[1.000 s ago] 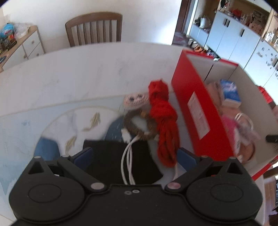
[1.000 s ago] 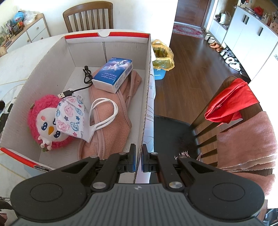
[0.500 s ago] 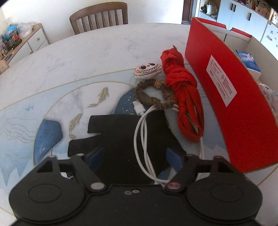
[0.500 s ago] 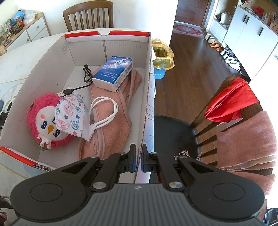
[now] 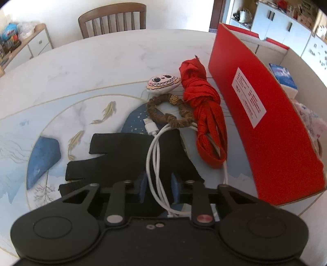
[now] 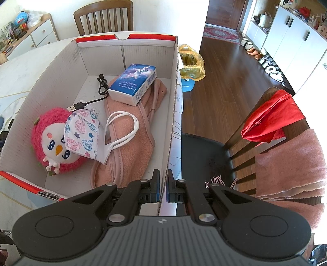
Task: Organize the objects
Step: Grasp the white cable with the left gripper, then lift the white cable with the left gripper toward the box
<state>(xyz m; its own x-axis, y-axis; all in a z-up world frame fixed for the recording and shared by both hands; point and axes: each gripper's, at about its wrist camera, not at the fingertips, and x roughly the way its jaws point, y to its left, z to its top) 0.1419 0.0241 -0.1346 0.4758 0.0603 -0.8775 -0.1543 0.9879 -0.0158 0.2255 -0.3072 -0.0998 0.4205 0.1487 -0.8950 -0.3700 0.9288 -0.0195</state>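
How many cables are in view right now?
2: a white cable on the table, running between the left gripper fingers, and a black USB cable inside the box. More may be hidden under the box's contents.

Across my counter point(image 5: 81, 67) stands a wooden chair point(image 5: 112, 19), a sideboard point(image 5: 30, 47) to its left. On the floor, a yellow-bagged bin point(image 6: 191, 63); red cloth point(image 6: 271, 116) drapes a nearer chair

Table point(image 5: 85, 67): box point(image 5: 255, 114), cable point(image 5: 155, 151), perhaps glove point(image 5: 122, 155)
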